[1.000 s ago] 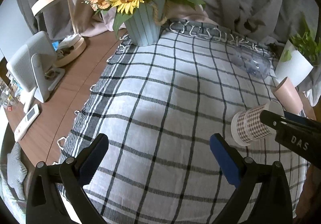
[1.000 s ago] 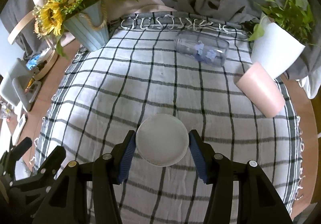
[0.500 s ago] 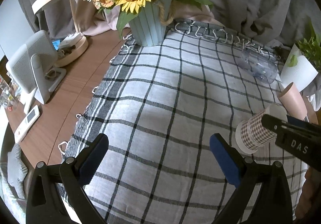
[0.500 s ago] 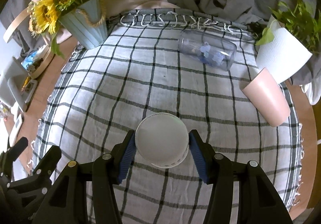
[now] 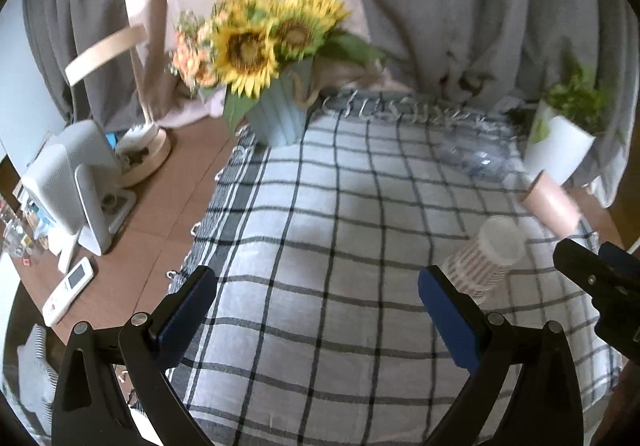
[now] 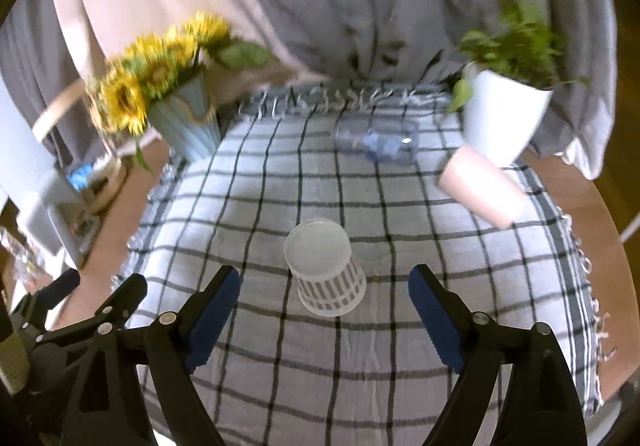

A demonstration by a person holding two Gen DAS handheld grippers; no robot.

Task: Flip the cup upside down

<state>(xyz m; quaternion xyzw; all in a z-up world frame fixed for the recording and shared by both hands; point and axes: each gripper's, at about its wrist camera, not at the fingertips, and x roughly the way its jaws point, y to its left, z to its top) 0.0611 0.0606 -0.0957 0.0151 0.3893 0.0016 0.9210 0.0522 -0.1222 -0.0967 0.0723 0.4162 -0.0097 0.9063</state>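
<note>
A white paper cup with a checked pattern [image 6: 326,272] stands upside down on the checked cloth [image 6: 280,374], its flat base up. It also shows in the left wrist view [image 5: 486,260], right of centre. My right gripper [image 6: 324,310] is open and empty, its blue pads wide apart just behind the cup, not touching it. My left gripper [image 5: 316,310] is open and empty over the cloth, left of the cup. The right gripper's black tip shows at the left wrist view's right edge.
A pink cup [image 6: 480,190] and a clear glass [image 6: 378,144] lie on their sides at the back right. A white plant pot [image 6: 502,118] and a blue sunflower vase [image 6: 186,126] stand at the back. A lamp, a white device and a remote [image 5: 68,292] are on the wooden table at the left.
My right gripper has opened and let go of the checked cup, which now stands upside down on the cloth. Both grippers have pulled back and tilted up.
</note>
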